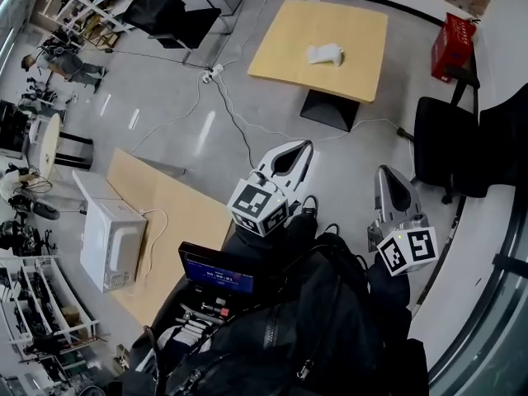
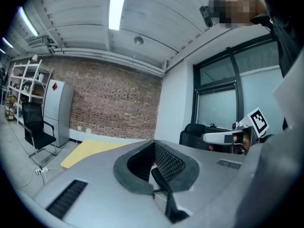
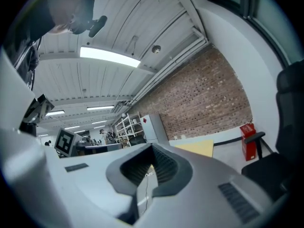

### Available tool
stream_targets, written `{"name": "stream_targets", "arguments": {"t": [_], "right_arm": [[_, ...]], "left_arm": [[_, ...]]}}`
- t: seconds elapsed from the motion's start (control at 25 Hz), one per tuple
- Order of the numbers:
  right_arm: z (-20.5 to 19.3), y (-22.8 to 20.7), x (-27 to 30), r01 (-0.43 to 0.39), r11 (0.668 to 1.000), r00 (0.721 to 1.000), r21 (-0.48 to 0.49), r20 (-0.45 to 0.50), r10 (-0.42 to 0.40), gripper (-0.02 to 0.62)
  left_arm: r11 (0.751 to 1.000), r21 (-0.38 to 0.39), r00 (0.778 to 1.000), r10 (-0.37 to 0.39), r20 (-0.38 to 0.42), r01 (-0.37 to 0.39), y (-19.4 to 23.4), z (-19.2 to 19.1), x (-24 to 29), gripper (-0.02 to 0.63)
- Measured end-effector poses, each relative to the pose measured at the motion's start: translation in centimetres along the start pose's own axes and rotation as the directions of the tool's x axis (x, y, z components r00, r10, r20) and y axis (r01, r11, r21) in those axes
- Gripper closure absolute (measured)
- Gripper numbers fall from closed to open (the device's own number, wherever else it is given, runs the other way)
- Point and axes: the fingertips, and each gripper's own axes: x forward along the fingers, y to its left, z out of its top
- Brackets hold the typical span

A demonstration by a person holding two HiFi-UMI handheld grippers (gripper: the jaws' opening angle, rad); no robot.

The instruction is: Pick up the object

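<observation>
A small white object (image 1: 324, 54) lies on a yellow square table (image 1: 355, 31) far ahead across the grey floor. My left gripper (image 1: 303, 145) is held in the air well short of that table, its jaws together with nothing between them. My right gripper (image 1: 387, 172) hangs beside it to the right, also shut and empty. In the left gripper view the left gripper (image 2: 154, 143) points level toward the yellow table (image 2: 95, 151) and a brick wall. The right gripper (image 3: 152, 147) aims at the same table (image 3: 197, 147).
A white microwave (image 1: 111, 242) sits on a wooden table (image 1: 177, 213) at my left. A black chair (image 1: 445, 151) stands at the right, with a red crate (image 1: 454, 48) beyond it. Cables (image 1: 223, 89) trail over the floor. Another black chair (image 1: 169, 15) stands at the far left.
</observation>
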Motion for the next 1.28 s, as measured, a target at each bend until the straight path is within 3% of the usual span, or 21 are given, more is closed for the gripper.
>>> {"name": "stream_targets", "arguments": {"t": [0.36, 0.6, 1.28], "right_arm": [[0.2, -0.9, 3.1, 0.013, 1.000, 1.000, -0.008, -0.009, -0.013, 0.591], [2.3, -1.7, 6.7, 0.027, 0.999, 1.000, -0.025, 0.015, -0.026, 0.591], [3.0, -2.1, 18.1, 0.038, 0.999, 0.999, -0.020, -0.019, -0.039, 0.591]], "left_arm": [[0.999, -0.030, 1.000, -0.028, 0.009, 0.029, 2.9, 0.5, 2.6, 0.607], [0.997, -0.010, 0.996, -0.077, 0.038, 0.078, 5.2, 2.6, 5.5, 0.607], [0.988, -0.046, 0.989, -0.143, 0.028, 0.145, 15.4, 3.3, 11.5, 0.607]]}}
